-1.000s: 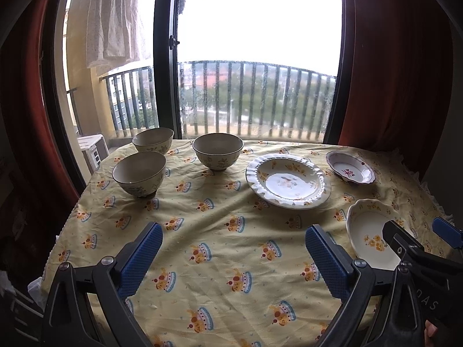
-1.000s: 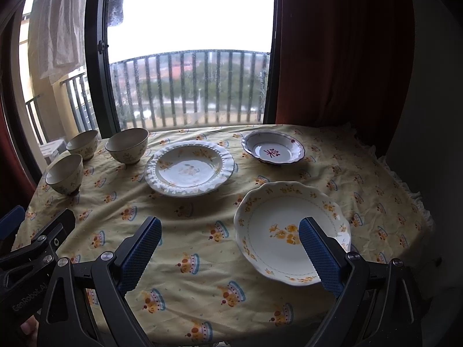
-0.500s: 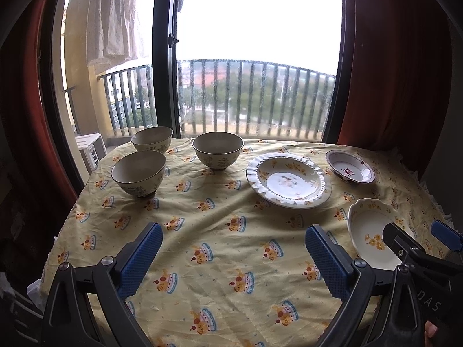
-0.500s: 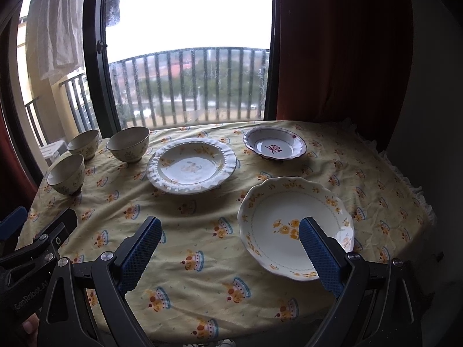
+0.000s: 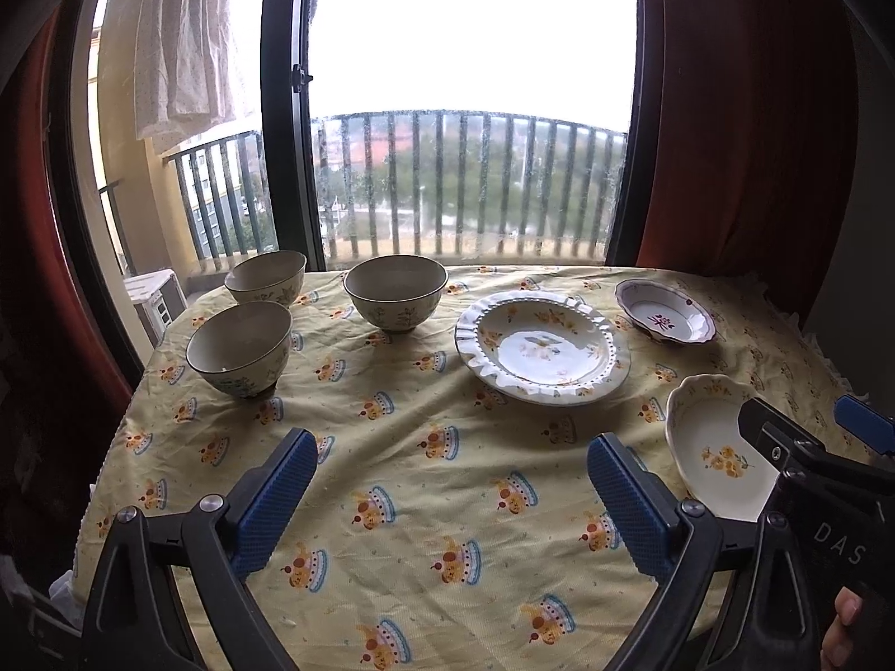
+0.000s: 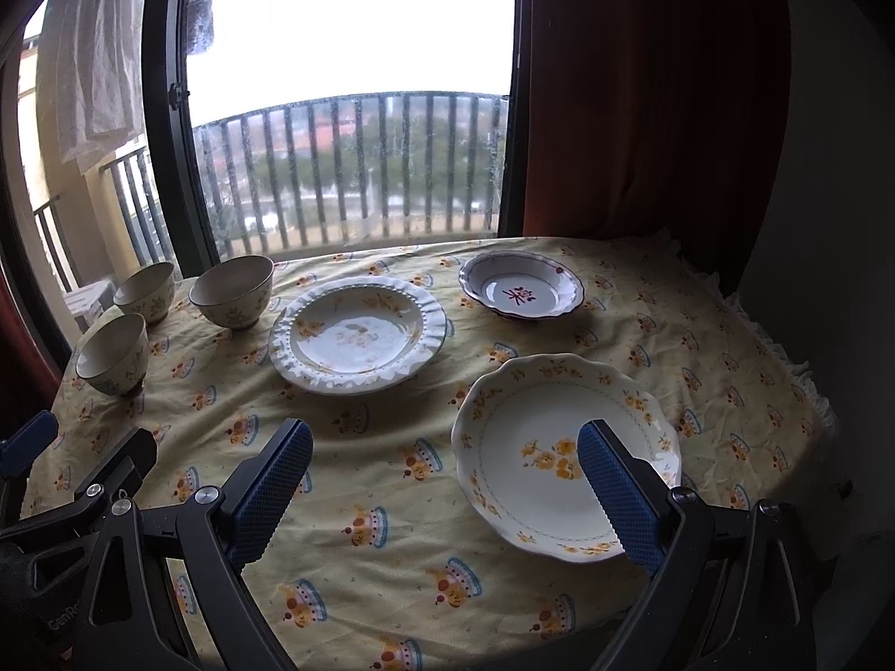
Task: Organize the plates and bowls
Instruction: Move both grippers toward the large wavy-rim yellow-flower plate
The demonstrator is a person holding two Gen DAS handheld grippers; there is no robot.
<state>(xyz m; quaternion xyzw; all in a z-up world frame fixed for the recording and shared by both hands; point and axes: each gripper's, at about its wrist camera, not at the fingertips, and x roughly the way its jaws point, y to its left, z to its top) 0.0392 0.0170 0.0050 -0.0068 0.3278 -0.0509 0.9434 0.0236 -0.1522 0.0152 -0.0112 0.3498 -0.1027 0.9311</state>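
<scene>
so, table: a round table with a yellow cloth (image 5: 447, 475) that has little crown pictures all over it.
left gripper (image 5: 453, 497): its two blue pads are spread wide apart. it holds nothing and hangs over the bare cloth at the near edge.
right gripper (image 6: 442, 492): its blue pads are spread wide too, with nothing between them. one pad sits in front of the near plate; i can't tell if it touches it.
near plate (image 6: 565, 453): white with a wavy rim and yellow flowers, flat on the cloth at the near right side, right in front of the right gripper.
frilly plate (image 6: 358, 332): the big white one with a ruffled rim, in the middle of the table, apart from the other dishes.
small dish (image 6: 520, 291): white with a dark red rim and a red mark inside, at the far right, behind the near plate.
middle bowl (image 5: 396, 293): a cream bowl with small flowers, standing upright at the far side, left of the frilly plate.
back bowl (image 5: 265, 278): same kind, at the far left close to the window.
front bowl (image 5: 240, 346): same kind, just in front of the back bowl, near the left edge.
window (image 5: 470, 112): bright, with grey balcony bars behind the table.
curtain (image 6: 643, 89): dark red, hanging on the right.
hand: a fingertip (image 5: 839, 623) shows at the bottom right corner of the left view.
</scene>
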